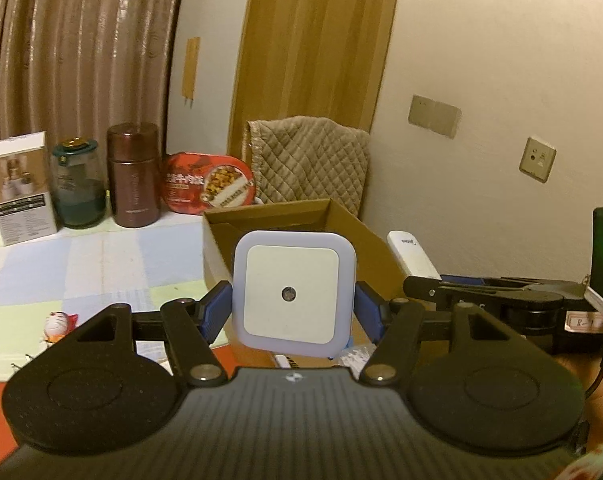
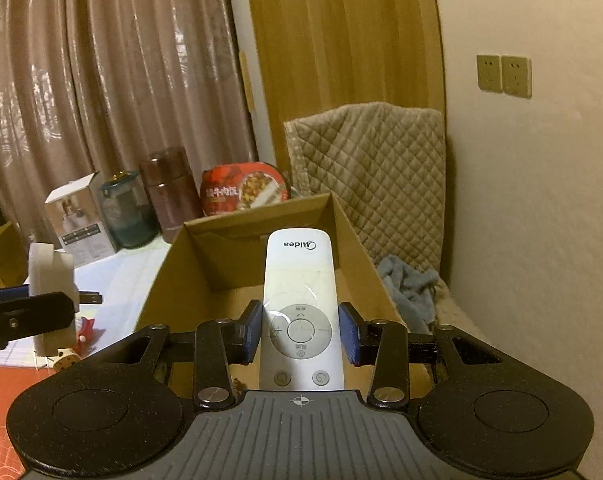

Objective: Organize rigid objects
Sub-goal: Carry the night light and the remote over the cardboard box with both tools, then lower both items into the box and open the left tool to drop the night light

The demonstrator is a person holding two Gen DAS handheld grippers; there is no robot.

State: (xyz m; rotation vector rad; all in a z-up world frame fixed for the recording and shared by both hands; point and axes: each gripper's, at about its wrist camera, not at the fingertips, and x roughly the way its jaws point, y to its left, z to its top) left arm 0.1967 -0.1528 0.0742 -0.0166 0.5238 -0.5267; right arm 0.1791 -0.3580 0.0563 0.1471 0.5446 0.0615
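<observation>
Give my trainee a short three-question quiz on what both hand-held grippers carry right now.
1. True or false: the left hand-held gripper holds the square night light.
2. Which brand is printed on the white remote in the right hand-held gripper?
3. The cardboard box ahead is: A) open B) taped shut.

Key: 1 true; 2 Midea; 3 A.
</observation>
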